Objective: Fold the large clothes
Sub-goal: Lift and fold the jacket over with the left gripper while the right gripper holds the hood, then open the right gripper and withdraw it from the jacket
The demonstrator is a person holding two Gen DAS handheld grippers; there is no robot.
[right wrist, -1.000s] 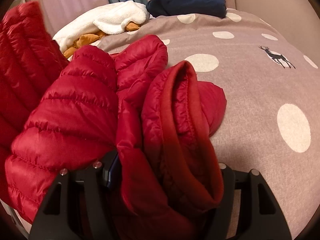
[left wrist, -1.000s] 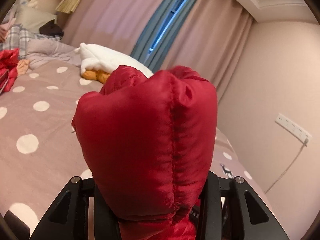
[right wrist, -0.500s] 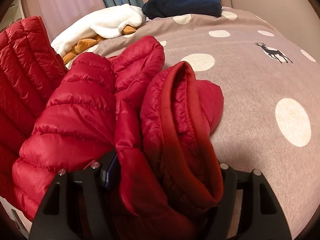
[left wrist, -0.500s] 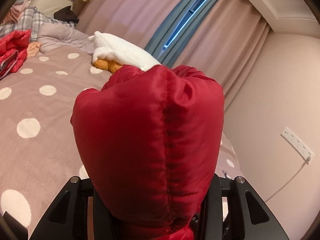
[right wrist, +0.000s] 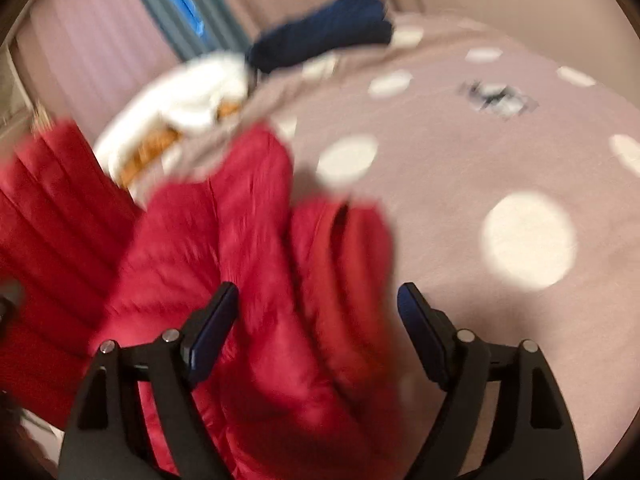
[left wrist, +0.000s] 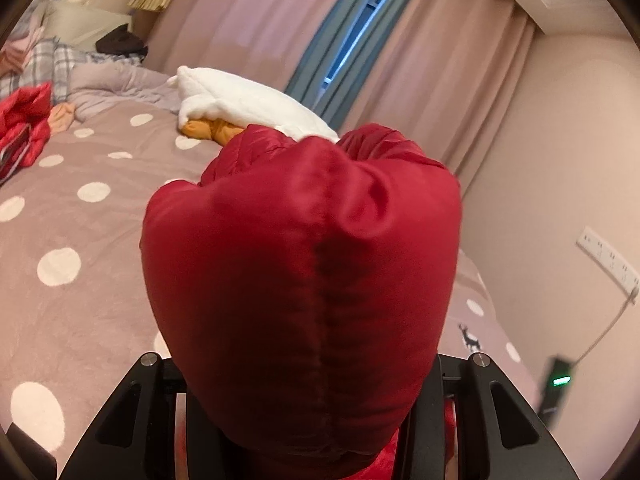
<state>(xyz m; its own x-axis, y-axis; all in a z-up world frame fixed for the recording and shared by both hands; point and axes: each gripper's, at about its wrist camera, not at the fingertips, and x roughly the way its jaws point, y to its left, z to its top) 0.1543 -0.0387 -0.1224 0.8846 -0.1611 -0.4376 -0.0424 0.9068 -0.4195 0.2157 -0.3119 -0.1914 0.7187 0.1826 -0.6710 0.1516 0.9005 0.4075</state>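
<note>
A bed [left wrist: 80, 320] is covered by a mauve spread dotted with white circles and a small deer print [left wrist: 469, 336]. Pale pink curtains [left wrist: 432, 92] are hung along the far wall, parted around a teal strip [left wrist: 320, 52] where blue window light [left wrist: 360, 20] is seen. A white socket strip [left wrist: 608, 256] is mounted on the plain beige wall [left wrist: 560, 160], with a cable hanging below. Warm indoor light is cast throughout.

The jacket [right wrist: 256, 280] lies on the bed [right wrist: 460, 168], bunched between the left gripper's [left wrist: 308, 412] fingers. Behind it sits a fleece [left wrist: 244, 104]; a folded sweater [right wrist: 320, 36] lies at the bed's far edge.
</note>
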